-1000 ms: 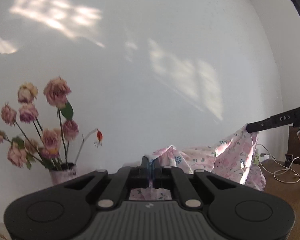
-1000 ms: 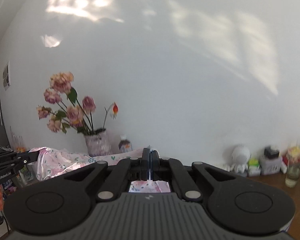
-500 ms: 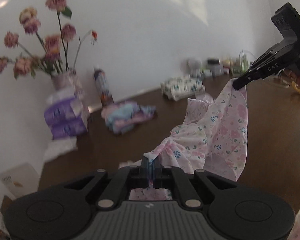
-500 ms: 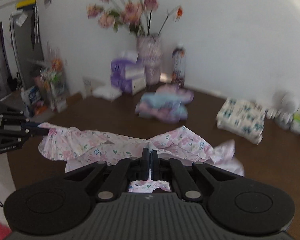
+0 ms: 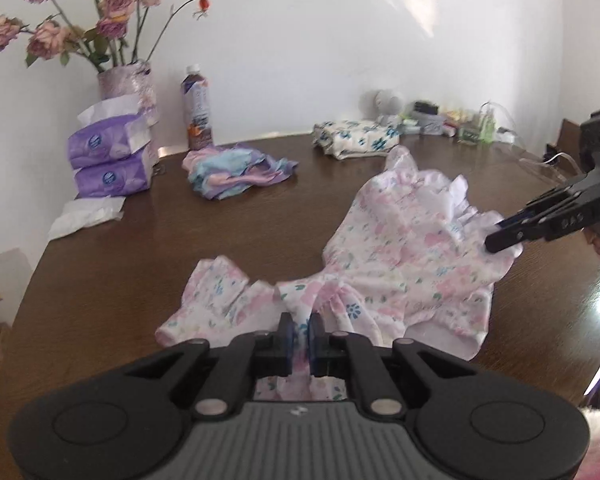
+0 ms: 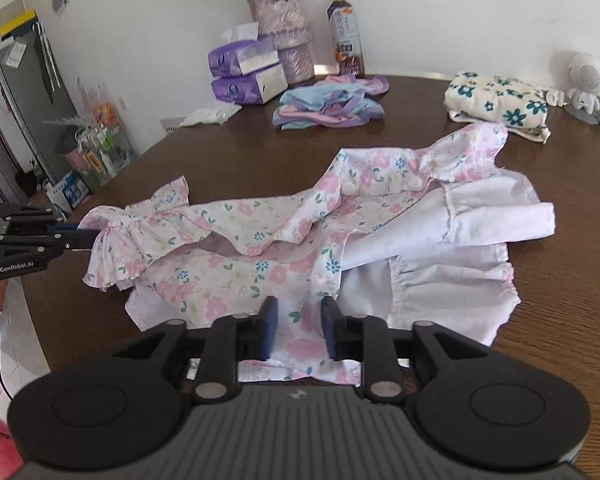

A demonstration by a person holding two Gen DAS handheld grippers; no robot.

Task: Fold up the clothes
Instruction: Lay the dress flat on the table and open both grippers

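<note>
A pink floral ruffled garment (image 5: 400,248) lies spread on the brown table (image 5: 140,248), its white inner side showing at the right (image 6: 460,240). My left gripper (image 5: 300,334) is low at the near edge, shut on a bunched ruffle of the garment. The right wrist view has that same gripper (image 6: 76,238) at the left, pinching the ruffled sleeve end. My right gripper (image 6: 299,328) has its jaws apart, with the hem lying loose between them. From the left wrist view, its tip (image 5: 496,242) rests at the garment's right ruffle.
At the back of the table lie a folded cream cloth with blue flowers (image 6: 500,104) and a blue and purple garment heap (image 5: 236,172). Tissue packs (image 5: 108,160), a flower vase (image 5: 130,88) and a bottle (image 5: 198,108) stand by the wall. The table's curved edge (image 6: 60,320) runs left.
Both grippers came down from high in the air to the table, and the garment now lies spread there. The right gripper's jaws have opened off the hem.
</note>
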